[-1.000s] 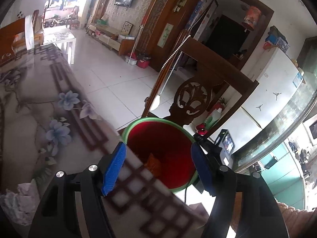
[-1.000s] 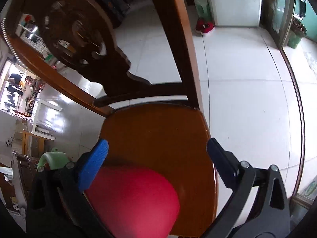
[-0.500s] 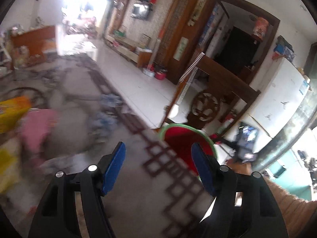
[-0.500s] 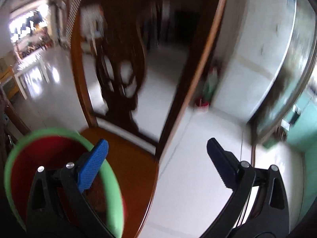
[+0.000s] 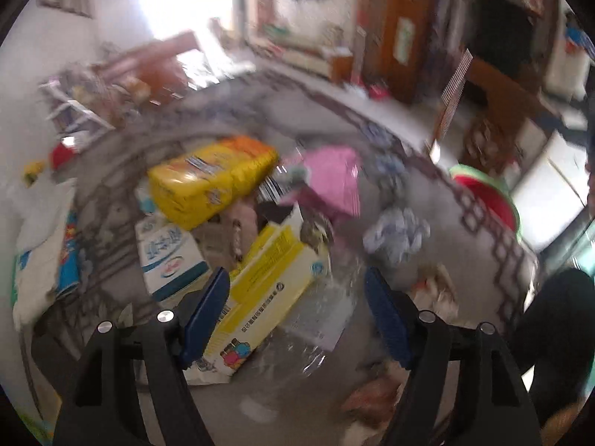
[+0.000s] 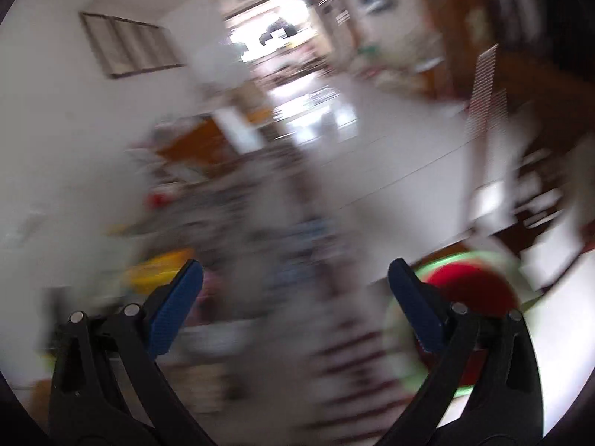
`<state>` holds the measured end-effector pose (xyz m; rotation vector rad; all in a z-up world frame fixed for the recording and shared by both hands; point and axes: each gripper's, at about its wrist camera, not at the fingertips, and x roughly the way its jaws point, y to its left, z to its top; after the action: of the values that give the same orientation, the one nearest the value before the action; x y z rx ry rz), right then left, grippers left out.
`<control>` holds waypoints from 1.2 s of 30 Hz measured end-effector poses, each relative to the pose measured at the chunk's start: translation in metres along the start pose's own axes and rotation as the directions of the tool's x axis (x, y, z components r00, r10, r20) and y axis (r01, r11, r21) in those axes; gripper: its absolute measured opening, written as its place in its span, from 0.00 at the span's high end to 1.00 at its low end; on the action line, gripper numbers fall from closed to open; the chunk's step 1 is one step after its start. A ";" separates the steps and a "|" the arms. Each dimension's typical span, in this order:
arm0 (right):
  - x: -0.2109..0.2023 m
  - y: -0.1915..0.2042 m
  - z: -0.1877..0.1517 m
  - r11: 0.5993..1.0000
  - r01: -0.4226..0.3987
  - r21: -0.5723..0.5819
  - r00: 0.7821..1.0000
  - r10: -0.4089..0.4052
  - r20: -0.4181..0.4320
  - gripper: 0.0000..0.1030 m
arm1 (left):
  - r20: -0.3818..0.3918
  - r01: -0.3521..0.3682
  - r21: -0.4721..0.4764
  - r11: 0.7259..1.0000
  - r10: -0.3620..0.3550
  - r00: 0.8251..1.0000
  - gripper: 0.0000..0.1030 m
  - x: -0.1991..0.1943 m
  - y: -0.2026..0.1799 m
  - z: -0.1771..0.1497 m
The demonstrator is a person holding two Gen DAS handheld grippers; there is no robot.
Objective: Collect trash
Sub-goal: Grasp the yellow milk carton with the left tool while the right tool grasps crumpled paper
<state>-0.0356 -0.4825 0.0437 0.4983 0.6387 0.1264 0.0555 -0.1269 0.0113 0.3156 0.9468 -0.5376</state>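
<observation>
Table (image 5: 427,182), patterned cloth, littered. Yellow-and-white printed carton (image 5: 267,282) (flap open, print blurred, unreadable) lies near, between the left tongs (image 5: 297,308), whose jaws are opening, touching nothing. Far: yellow plastic-wrapped pack (image 5: 212,178), pink bag (image 5: 331,182). Right edge: green-rimmed red basin (image 5: 487,193), contents unseen. Right tongs (image 6: 293,304) gape empty.
</observation>
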 end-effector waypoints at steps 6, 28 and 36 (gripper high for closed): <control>0.066 0.072 -0.062 0.975 -0.221 -0.019 0.969 0.217 -0.120 0.05 | -0.114 -0.036 0.108 0.994 0.049 0.992 0.33 0.030 0.004 0.005; 0.022 0.164 -0.107 0.932 -0.245 -0.266 0.965 0.209 -0.157 0.05 | -0.075 -0.026 -0.018 1.000 0.024 0.997 0.29 0.045 0.020 -0.013; 0.039 0.140 -0.118 0.934 -0.088 -0.347 0.993 0.053 -0.108 0.05 | -0.058 0.056 -0.116 0.992 -0.063 0.996 0.52 0.045 0.027 -0.015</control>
<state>-0.0694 -0.3014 0.0088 0.1690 0.6766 0.3286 0.0815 -0.1104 -0.0338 0.2023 1.0447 -0.5288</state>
